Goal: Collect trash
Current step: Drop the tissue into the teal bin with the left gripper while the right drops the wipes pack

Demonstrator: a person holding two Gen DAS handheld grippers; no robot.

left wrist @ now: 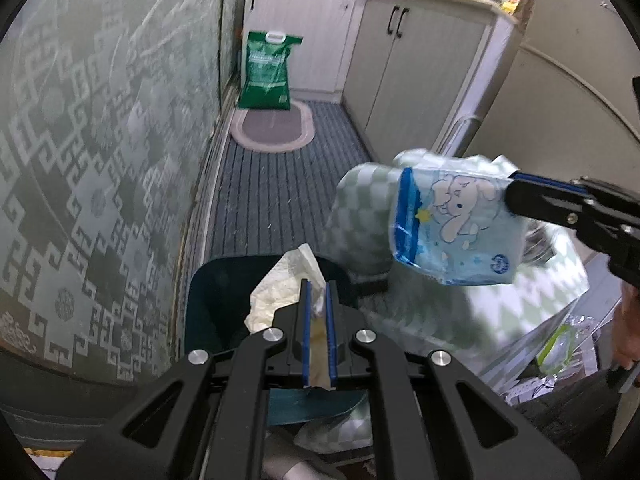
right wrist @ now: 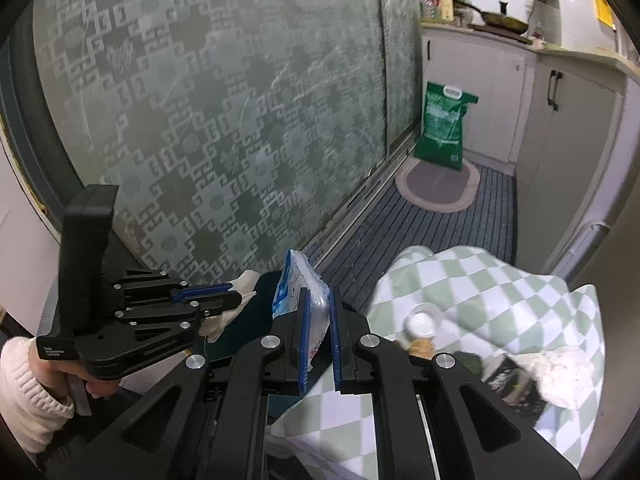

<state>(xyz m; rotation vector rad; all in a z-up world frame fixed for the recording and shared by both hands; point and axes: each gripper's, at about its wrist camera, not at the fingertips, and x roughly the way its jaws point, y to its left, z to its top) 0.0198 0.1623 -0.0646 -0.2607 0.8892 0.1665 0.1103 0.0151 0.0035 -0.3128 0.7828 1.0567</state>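
My left gripper (left wrist: 318, 292) is shut on a crumpled white tissue (left wrist: 280, 292) and holds it over the open mouth of a dark teal trash bin (left wrist: 208, 292). My right gripper (right wrist: 320, 296) is shut on a light blue cartoon-printed wrapper (right wrist: 298, 280). In the left wrist view that wrapper (left wrist: 452, 228) hangs from the right gripper (left wrist: 516, 196), to the right of the bin and above the table's edge. In the right wrist view the left gripper (right wrist: 236, 298) holds the tissue (right wrist: 244, 284) just left of the wrapper.
A table with a green-and-white checked cloth (right wrist: 500, 292) holds a small clear cup (right wrist: 420, 320), a dark packet (right wrist: 508, 380) and a crumpled tissue (right wrist: 568, 372). A patterned frosted glass door (right wrist: 200, 120) stands left. A green bag (left wrist: 266, 72), an oval mat (left wrist: 272, 128) and cabinets (left wrist: 420, 68) lie ahead.
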